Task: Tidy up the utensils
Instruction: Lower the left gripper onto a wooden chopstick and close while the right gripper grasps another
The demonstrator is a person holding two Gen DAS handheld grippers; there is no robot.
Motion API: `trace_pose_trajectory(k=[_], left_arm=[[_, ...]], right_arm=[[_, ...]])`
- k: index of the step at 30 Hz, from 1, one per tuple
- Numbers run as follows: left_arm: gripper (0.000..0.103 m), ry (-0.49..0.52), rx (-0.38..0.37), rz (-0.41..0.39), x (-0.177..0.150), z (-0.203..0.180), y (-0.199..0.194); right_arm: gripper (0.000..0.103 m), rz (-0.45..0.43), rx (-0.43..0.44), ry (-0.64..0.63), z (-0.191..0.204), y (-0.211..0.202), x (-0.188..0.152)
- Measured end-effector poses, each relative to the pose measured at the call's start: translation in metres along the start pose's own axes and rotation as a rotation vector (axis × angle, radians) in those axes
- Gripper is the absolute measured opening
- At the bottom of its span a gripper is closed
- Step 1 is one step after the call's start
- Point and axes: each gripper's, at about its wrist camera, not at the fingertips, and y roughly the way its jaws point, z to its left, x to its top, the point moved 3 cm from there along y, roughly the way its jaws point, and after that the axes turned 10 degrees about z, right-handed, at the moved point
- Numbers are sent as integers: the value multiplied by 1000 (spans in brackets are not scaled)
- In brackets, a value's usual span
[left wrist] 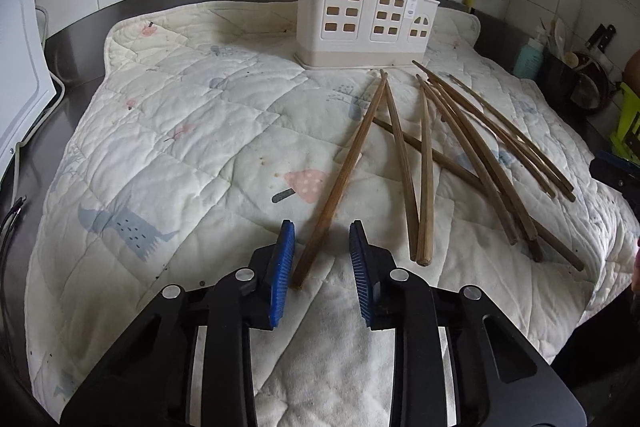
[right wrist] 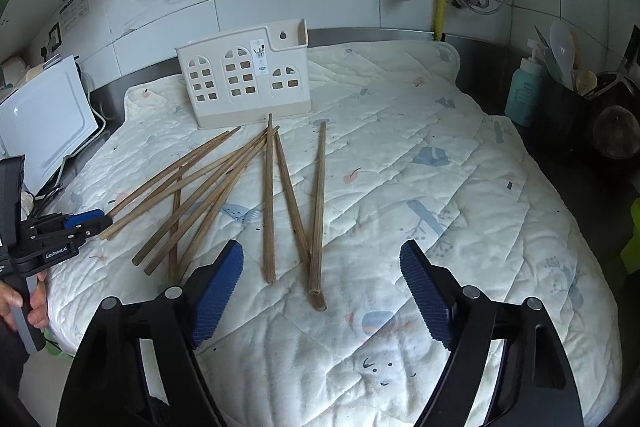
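Open right tongs (right wrist: 321,259), scattered chopsticks (right wrist: 269,199) (wooden), cream holder (right wrist: 240,79) upright behind, quilted mat (right wrist: 460,155)

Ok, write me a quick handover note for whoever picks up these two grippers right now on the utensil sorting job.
Left gripper: open, empty, low over the quilt, fingers either side of the near end of one chopstick.
Right gripper: open wide, empty, above the near ends of three chopsticks.
All the chopsticks lie loose on the quilt in front of the holder, which stands upright at the back.
Done: none can be seen in the holder.
Left: pick up every chopstick and stand it in the holder.
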Motion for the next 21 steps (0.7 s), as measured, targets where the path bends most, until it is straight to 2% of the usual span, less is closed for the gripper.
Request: trace_pose_trajectory(k=[4,9,15,21], left_arm=[[27,2,1,30,4,-1,4],[27,26,9,55,11,-3,10],[20,70,28,56,13,-11,11],[16,42,29,49,12,-9,10]], right_arm=[[66,21,17,-6,0,10,2],[61,34,40,-11,3,19,2],[51,38,59,9,-1,22,2],[42,45,67,17,-3,25,1]])
